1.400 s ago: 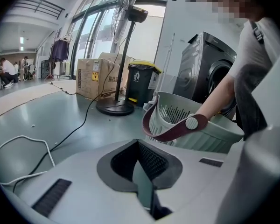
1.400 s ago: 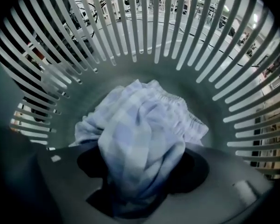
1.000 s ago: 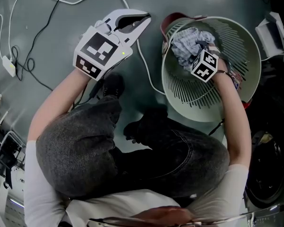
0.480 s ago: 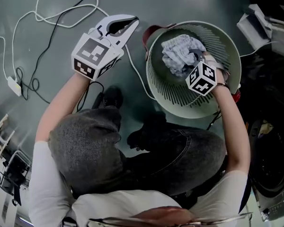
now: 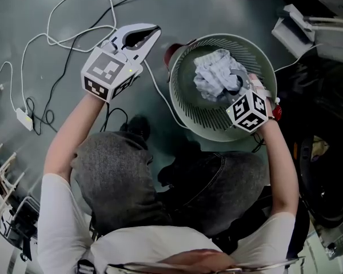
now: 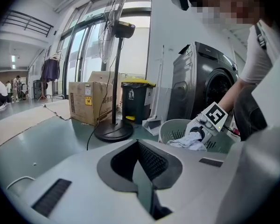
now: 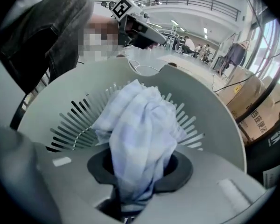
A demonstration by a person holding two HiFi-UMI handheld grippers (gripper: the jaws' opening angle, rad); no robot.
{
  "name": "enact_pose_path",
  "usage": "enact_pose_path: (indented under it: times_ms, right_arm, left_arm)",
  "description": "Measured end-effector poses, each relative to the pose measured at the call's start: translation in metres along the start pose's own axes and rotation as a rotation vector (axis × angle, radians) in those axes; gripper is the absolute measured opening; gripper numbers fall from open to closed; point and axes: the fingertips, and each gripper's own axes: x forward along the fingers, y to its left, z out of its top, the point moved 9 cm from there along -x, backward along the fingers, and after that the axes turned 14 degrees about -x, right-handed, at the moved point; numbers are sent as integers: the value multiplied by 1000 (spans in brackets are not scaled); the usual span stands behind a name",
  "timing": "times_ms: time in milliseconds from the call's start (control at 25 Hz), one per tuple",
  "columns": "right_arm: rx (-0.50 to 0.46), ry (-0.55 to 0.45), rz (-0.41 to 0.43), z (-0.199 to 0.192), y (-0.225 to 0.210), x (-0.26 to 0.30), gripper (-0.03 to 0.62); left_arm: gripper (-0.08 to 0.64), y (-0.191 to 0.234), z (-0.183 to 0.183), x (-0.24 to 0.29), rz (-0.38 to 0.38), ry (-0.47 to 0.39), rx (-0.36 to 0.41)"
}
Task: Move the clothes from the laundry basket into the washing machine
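Note:
A pale green slatted laundry basket [image 5: 186, 110] stands on the floor in front of my knees. My right gripper [image 5: 238, 86] is over it, shut on a light blue-and-white checked cloth [image 5: 213, 76] that hangs bunched from the jaws above the basket floor. In the right gripper view the cloth [image 7: 137, 125] fills the gap between the jaws, with the basket wall [image 7: 214, 120] behind it. My left gripper [image 5: 150, 32] is held left of the basket, jaws shut and empty. The grey washing machine [image 6: 203, 85] stands just beyond the basket [image 6: 170, 129].
White cables [image 5: 66, 30] and a power adapter [image 5: 24, 119] lie on the floor at the left. A red object [image 5: 172, 53] sits against the basket's far-left rim. A floor fan's base [image 6: 113, 130], a cardboard box [image 6: 86, 107] and a yellow-lidded bin [image 6: 136, 99] stand ahead.
My right gripper has risen with the cloth, pulling it up off the basket floor. My left gripper has also lifted a little, still shut and empty.

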Motion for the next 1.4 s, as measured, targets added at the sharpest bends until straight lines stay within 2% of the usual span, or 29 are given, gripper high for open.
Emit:
enact_pose_path:
  times_ms: [160, 360, 480, 600, 680, 880, 1160, 1280, 1400]
  right_arm:
    - [31, -41, -54, 10, -7, -27, 152]
    - [91, -97, -135, 16, -18, -65, 152]
    - [124, -104, -196, 12, -22, -89, 152]
    - [153, -104, -233, 6, -23, -109, 152]
    - [186, -106, -264, 2, -24, -123, 152]
    - [294, -131, -365, -9, -28, -151, 152]
    - [415, -183, -507, -18, -27, -185, 152]
    - [475, -195, -580, -26, -20, -201, 152]
    - [505, -189, -642, -30, -9, -220, 152]
  left_arm:
    - [6, -12, 23, 4, -43, -11, 4]
    - [6, -33, 51, 13, -98, -19, 57]
    - [6, -46, 65, 18, -136, -21, 90]
    - [6, -58, 75, 20, -180, 4, 90]
    - [6, -66, 83, 23, -218, 19, 92]
    - [6, -93, 107, 38, -289, 33, 162]
    - [6, -127, 132, 51, -332, 49, 237]
    - [6, -150, 148, 57, -398, 33, 264]
    - [6, -174, 160, 63, -468, 19, 252]
